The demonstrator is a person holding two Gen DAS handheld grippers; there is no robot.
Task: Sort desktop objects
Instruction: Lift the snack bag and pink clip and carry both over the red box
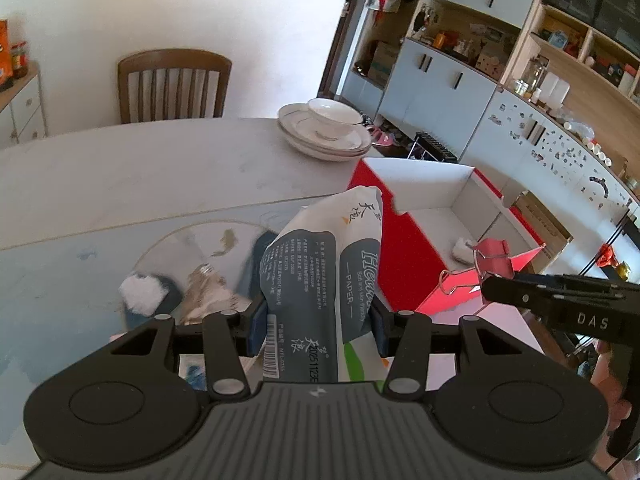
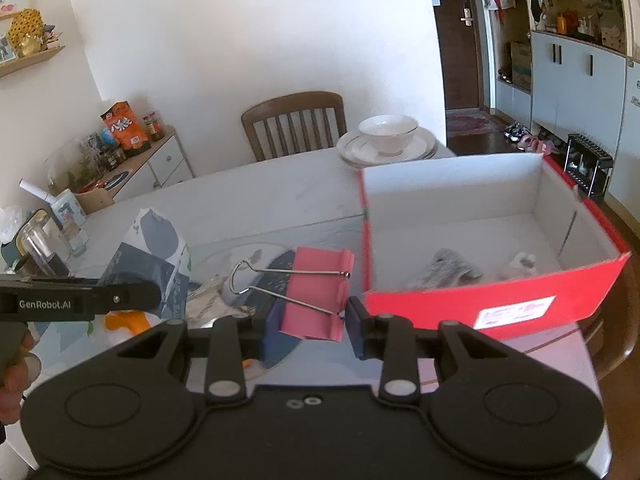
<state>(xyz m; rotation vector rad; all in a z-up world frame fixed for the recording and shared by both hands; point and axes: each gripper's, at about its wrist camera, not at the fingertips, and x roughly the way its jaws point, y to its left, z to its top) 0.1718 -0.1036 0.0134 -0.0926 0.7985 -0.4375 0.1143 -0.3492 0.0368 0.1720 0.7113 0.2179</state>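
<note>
White marble-patterned table (image 1: 120,176) fills the middle of both views, with a wooden chair (image 1: 174,84) behind it against a plain wall and grey cupboards with open shelves (image 1: 460,72) along the upper right of the left wrist view. A stack of white plates with a bowl (image 1: 326,130) sits at the table's far edge.

At lower centre of the left wrist view, the left gripper (image 1: 316,326) is pinched on a pack of tissue paper (image 1: 320,272), its blue pads pressing in on both sides of the grey and white wrapper; the pack stands up out of the jaws, held above the table. In the right wrist view the same pack shows at left of centre.

The right gripper (image 2: 312,322) sits at lower centre of its own view, jaws narrowly spread and clamped on a pink binder clip (image 2: 316,292), whose wire handles stick out to the left. In the left wrist view the clip hangs at the right, in front of the red box (image 2: 480,308).

That box, white inside, lies open at the right of the table, just beside the clip, with a few small blurred items on its floor. A hand (image 2: 14,376) grips the left tool at the lower left edge.
</note>
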